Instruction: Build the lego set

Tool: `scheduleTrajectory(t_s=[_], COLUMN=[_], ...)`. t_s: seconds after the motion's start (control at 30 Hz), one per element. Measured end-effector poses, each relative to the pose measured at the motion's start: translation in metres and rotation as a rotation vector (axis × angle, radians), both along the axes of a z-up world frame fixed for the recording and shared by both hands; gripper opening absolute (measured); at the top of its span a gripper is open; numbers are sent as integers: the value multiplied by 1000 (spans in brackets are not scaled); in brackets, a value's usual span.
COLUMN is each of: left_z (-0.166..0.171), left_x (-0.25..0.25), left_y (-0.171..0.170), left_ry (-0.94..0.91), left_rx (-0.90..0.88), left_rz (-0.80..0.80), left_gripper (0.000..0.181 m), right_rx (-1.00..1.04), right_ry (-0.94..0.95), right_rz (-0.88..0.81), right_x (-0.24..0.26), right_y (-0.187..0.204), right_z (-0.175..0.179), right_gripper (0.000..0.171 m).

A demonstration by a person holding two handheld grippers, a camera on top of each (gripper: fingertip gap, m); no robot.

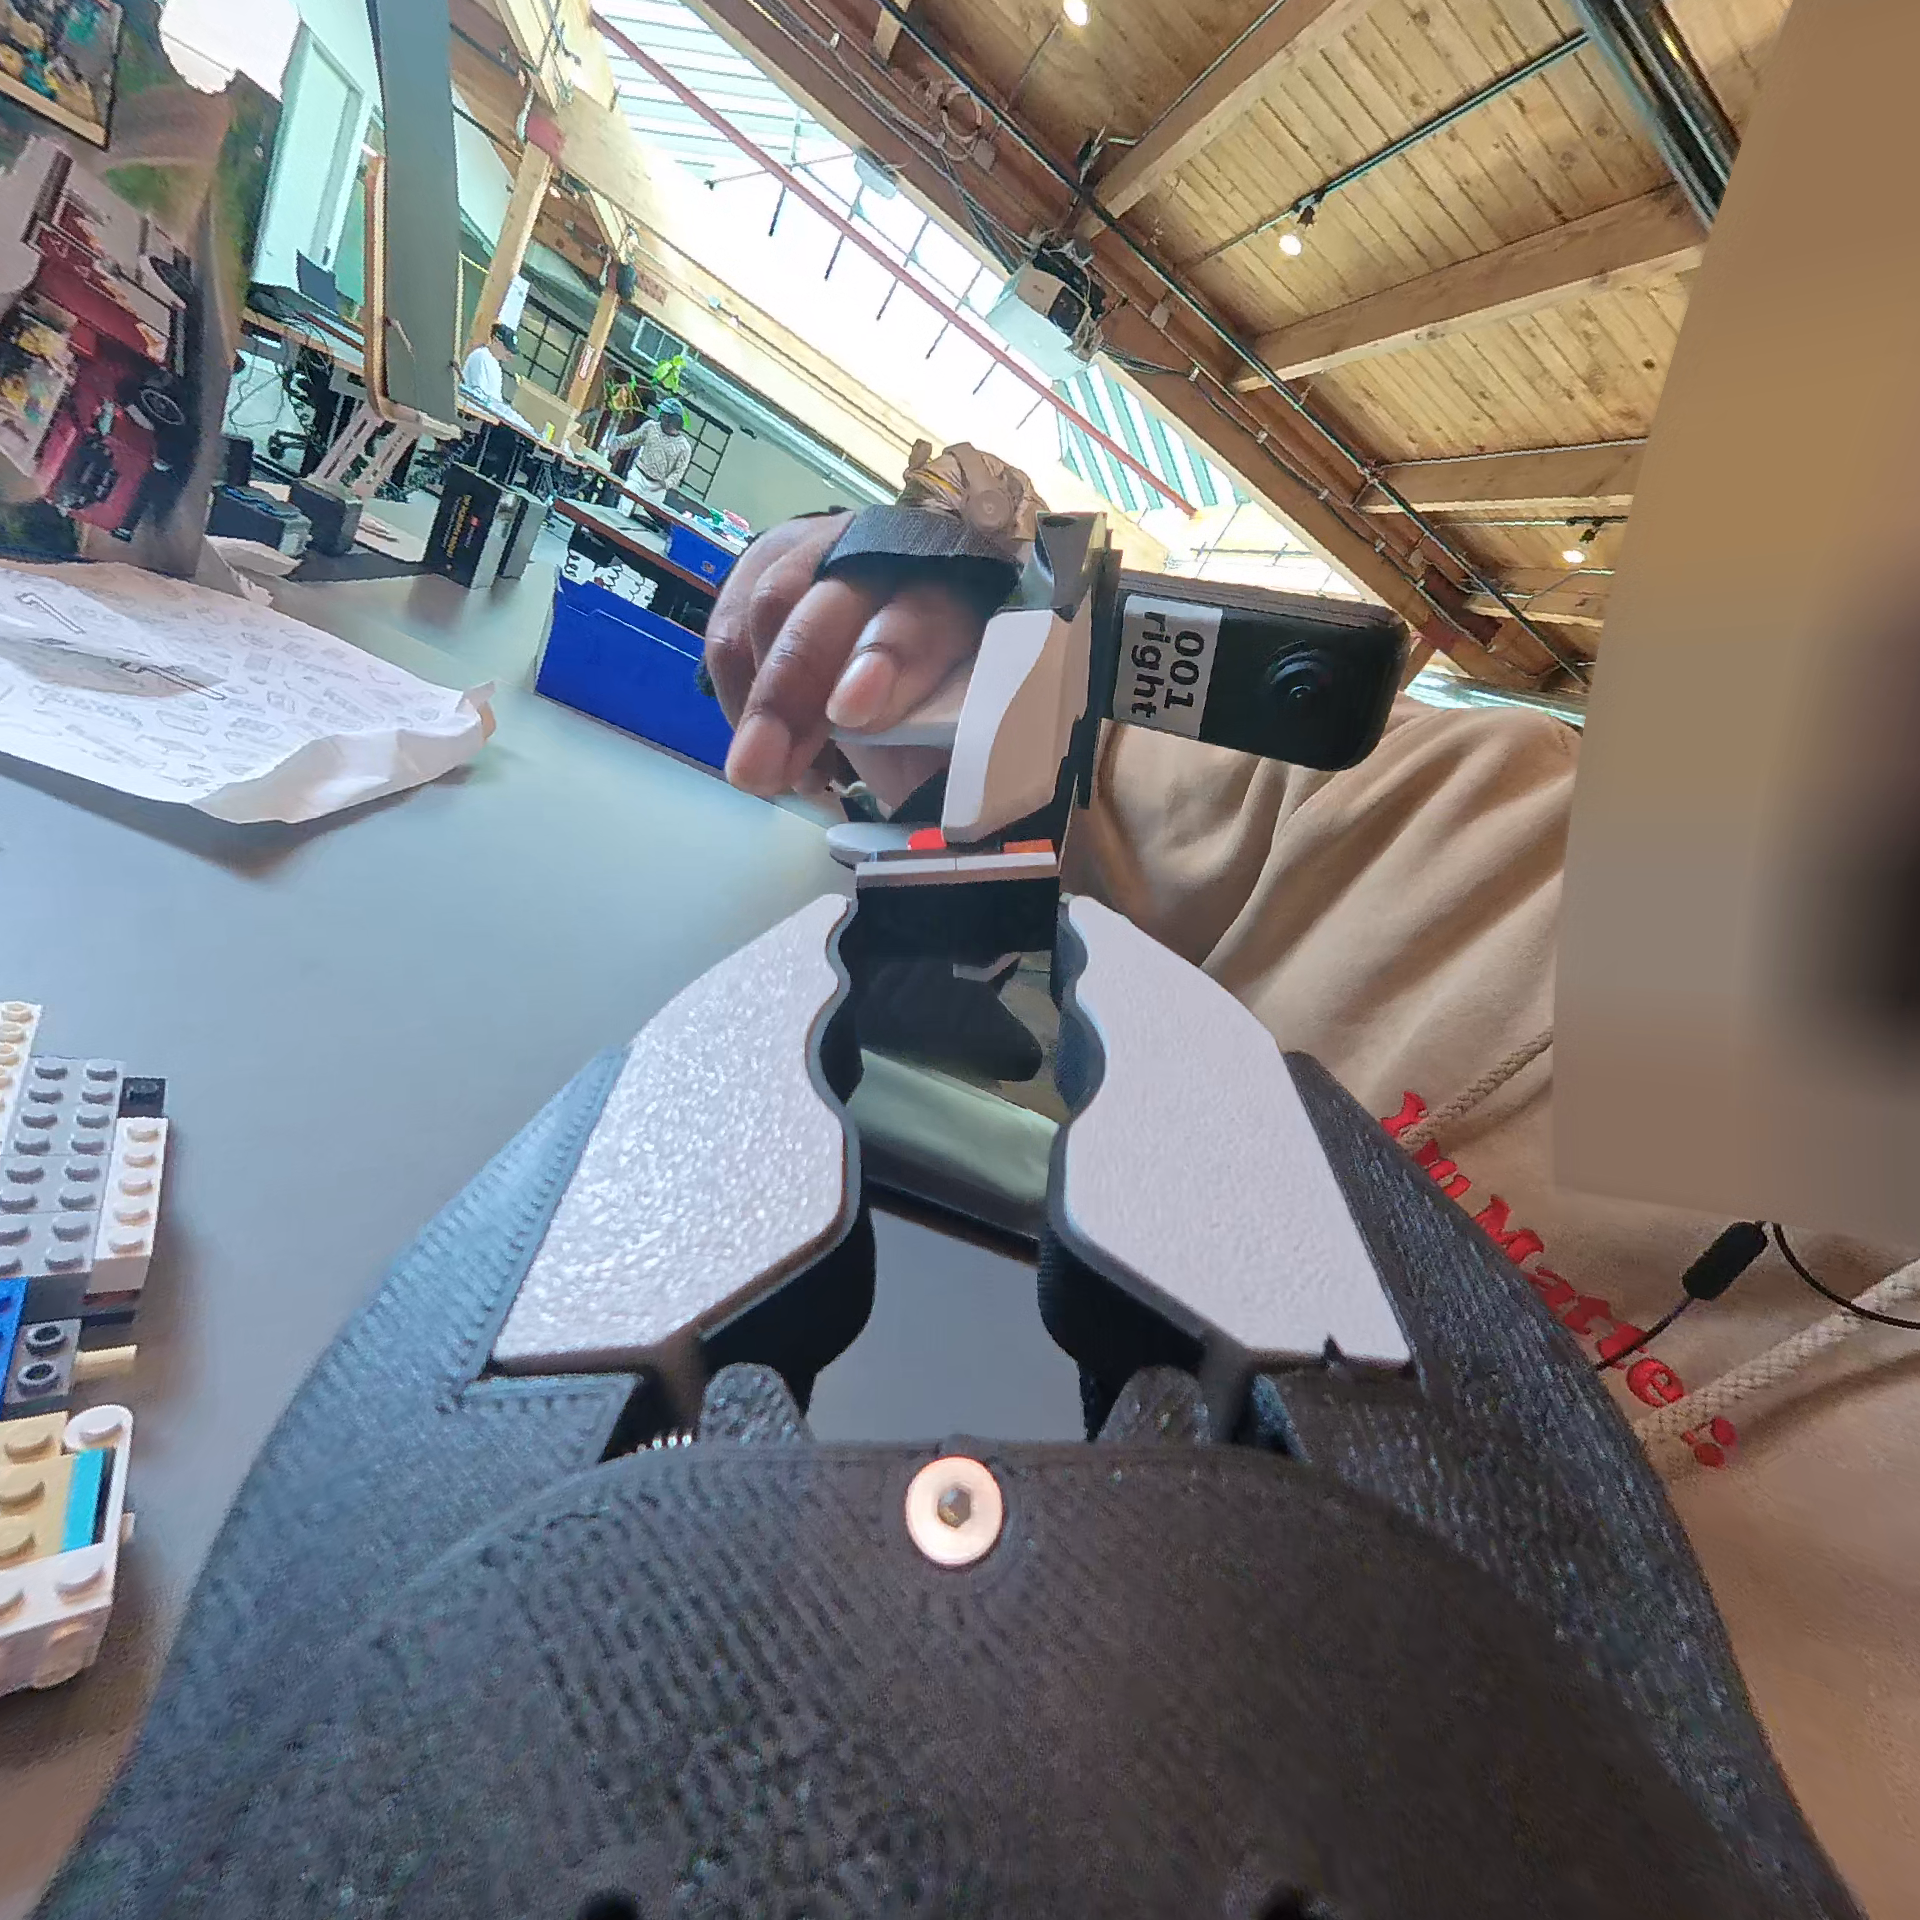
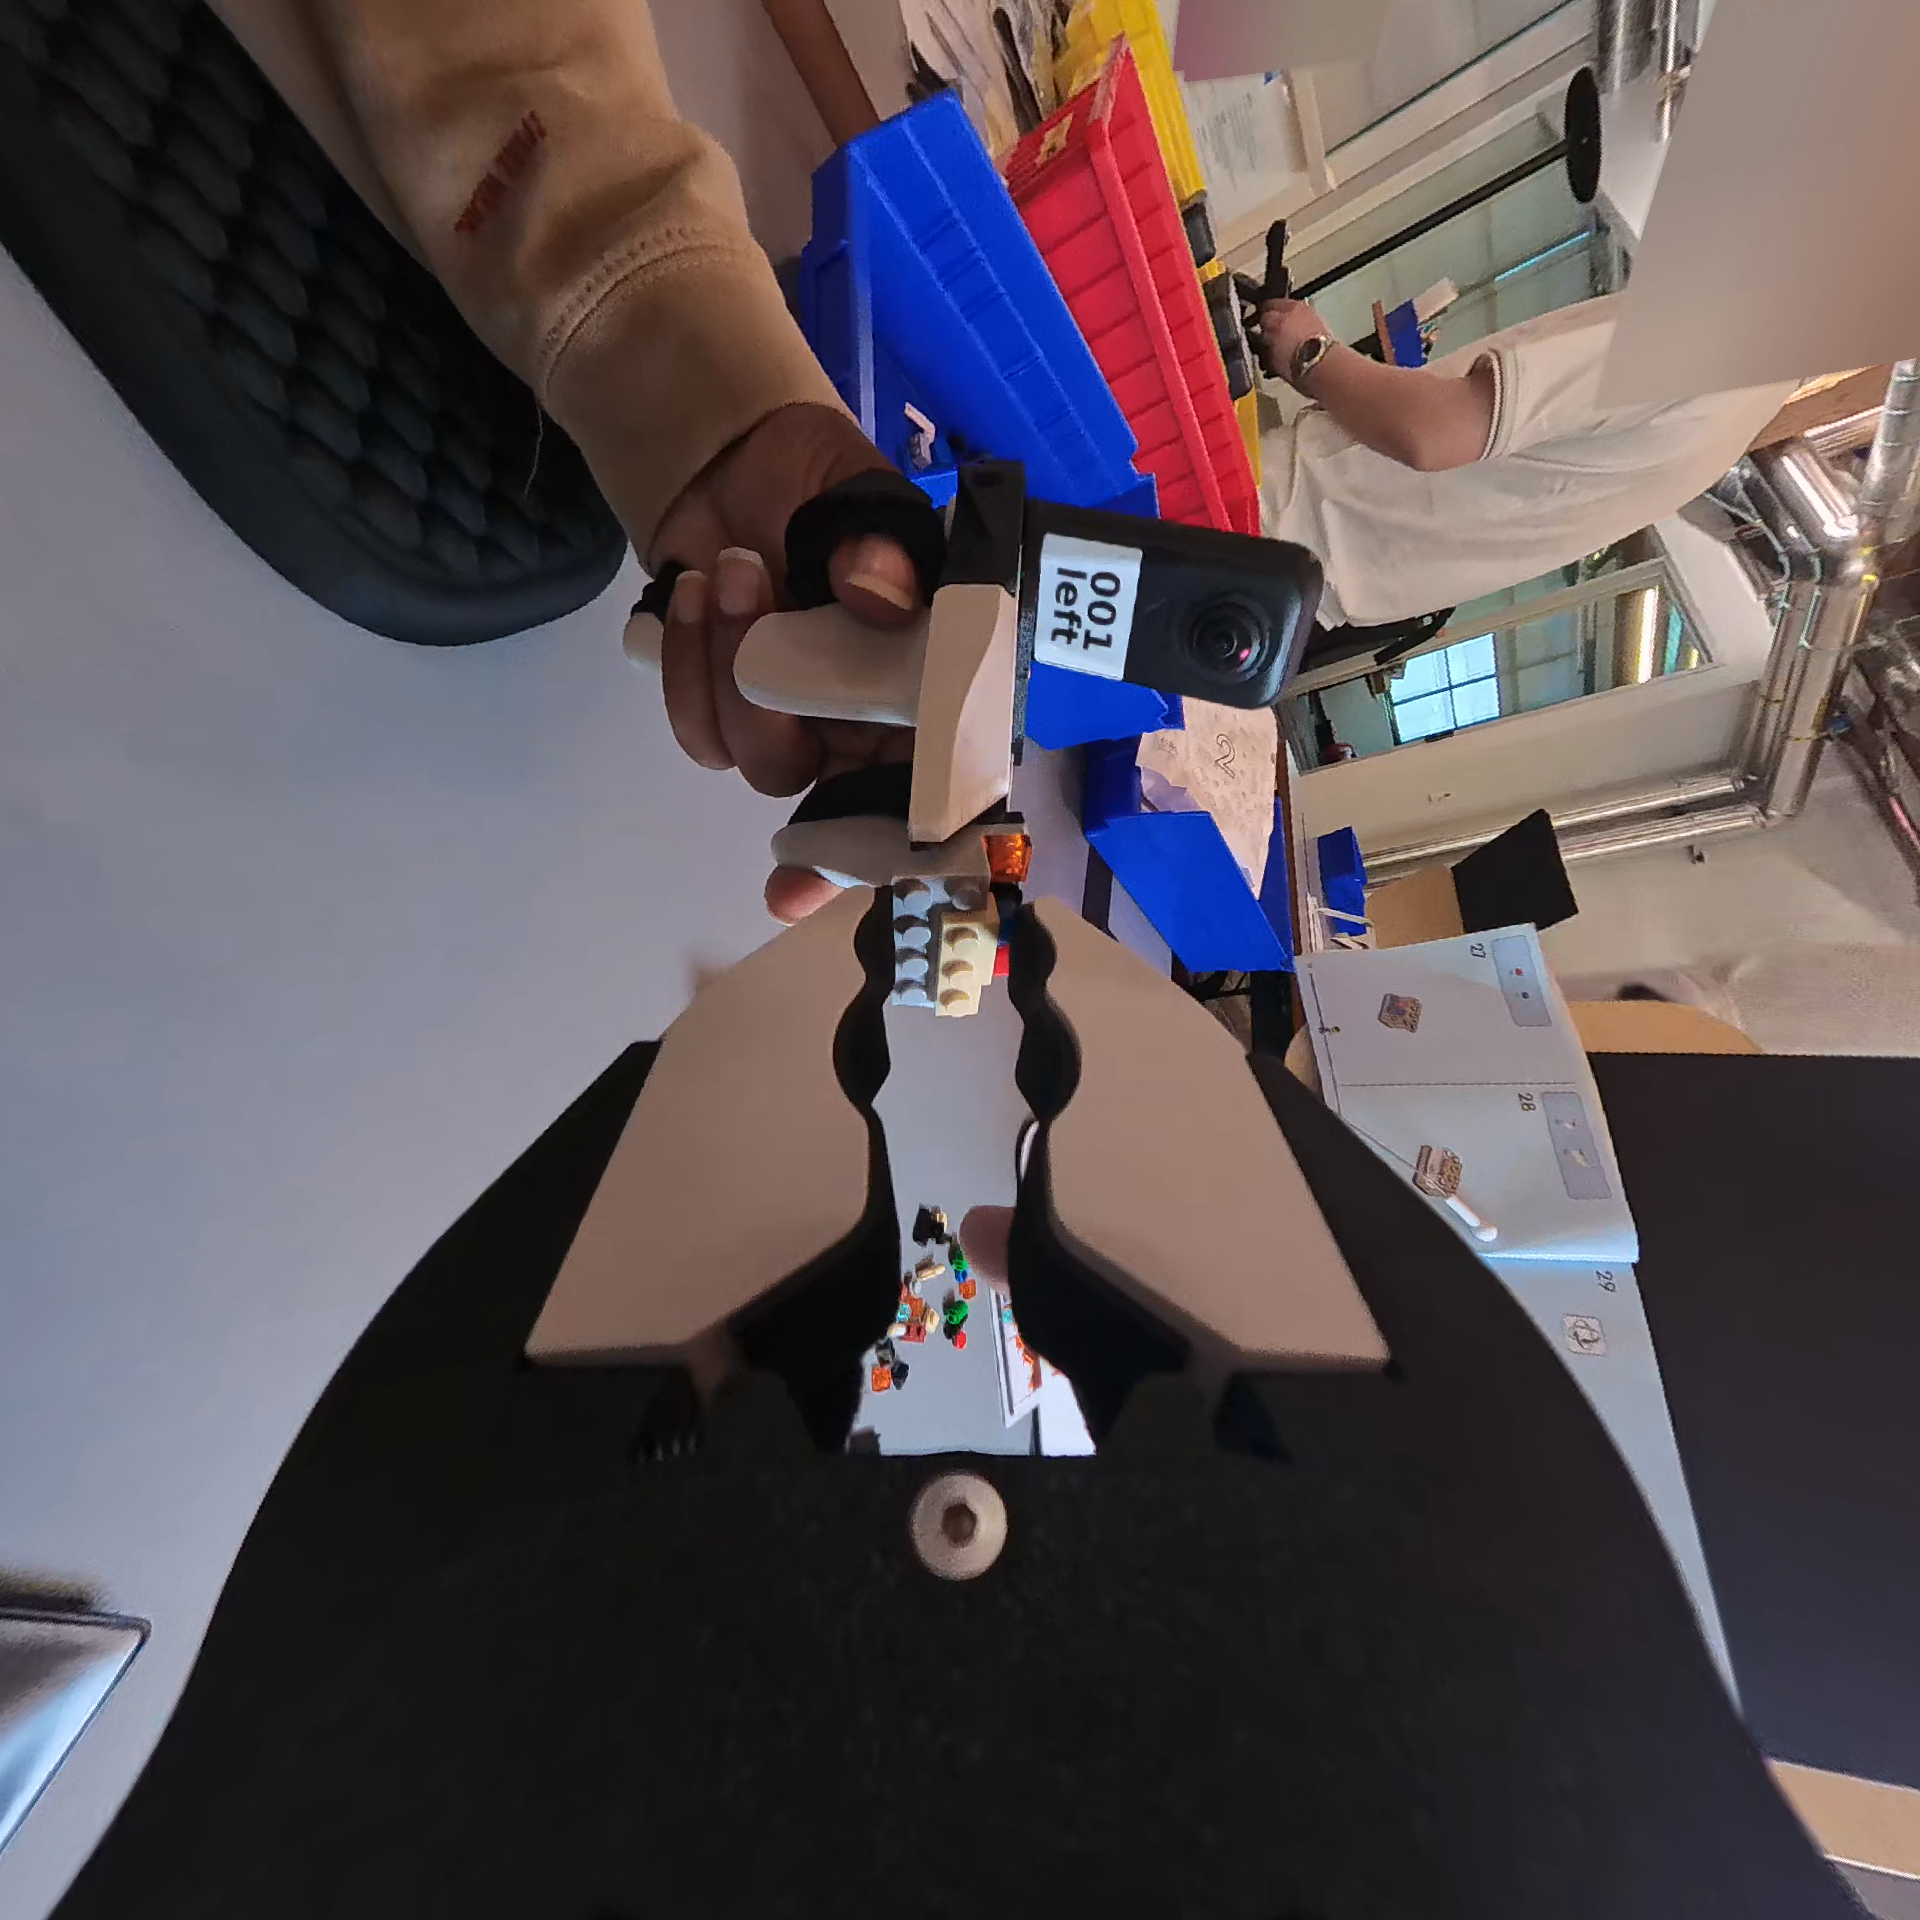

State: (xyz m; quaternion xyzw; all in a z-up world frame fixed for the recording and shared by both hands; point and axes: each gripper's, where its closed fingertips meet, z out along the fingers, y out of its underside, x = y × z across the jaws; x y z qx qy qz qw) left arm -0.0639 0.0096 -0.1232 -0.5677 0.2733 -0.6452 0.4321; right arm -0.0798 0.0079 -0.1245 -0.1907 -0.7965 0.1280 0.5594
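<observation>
I have a small grey-and-tan lego sub-assembly [image 2: 940, 951] clamped at the fingertips of both my left gripper [image 1: 956, 935] and my right gripper [image 2: 940, 956], lifted above the table [image 1: 436, 997]. A larger part-built section [image 1: 62, 1299] sits on the table, and loose pieces [image 2: 930, 1304] wait, so I judge much remains. The blue bins [image 2: 966, 312] and red bin [image 2: 1127, 249] hide their contents
</observation>
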Motion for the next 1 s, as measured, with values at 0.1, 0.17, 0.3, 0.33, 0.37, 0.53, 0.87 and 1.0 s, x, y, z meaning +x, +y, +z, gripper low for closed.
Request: scheduleTrajectory(t_s=[0.1,0.17,0.3,0.33,0.37,0.53,0.87,1.0], left_z=[-2,1,4,3,2,-4,-14,-21], left_x=[2,1,-4,-5,-7,-13,-13,-10], left_y=[0,1,4,6,8,21,33,36], left_ry=[11,-3,5,17,27,106,367,543], left_rx=[3,5,51,63,69,153,523,716], left_rz=[-3,10,63,82,93,224,509,614], left_gripper=[34,35,35,35,34,34,35,35], right_rx=[-3,-79,-130,-155,-185,-525,-1436,-1735], right_ry=[1,38,132,146,157,154,17,20], right_rz=[5,-10,-22,-31,-41,-85,-70,-48], right_x=[2,1,-4,-4,-4,0,0,-3], right_y=[0,1,3,5,7,16,24,29], right_z=[-2,2,9,9,9,-2,-18,-16], right_gripper=[21,22,27,30,33,37,42,42])
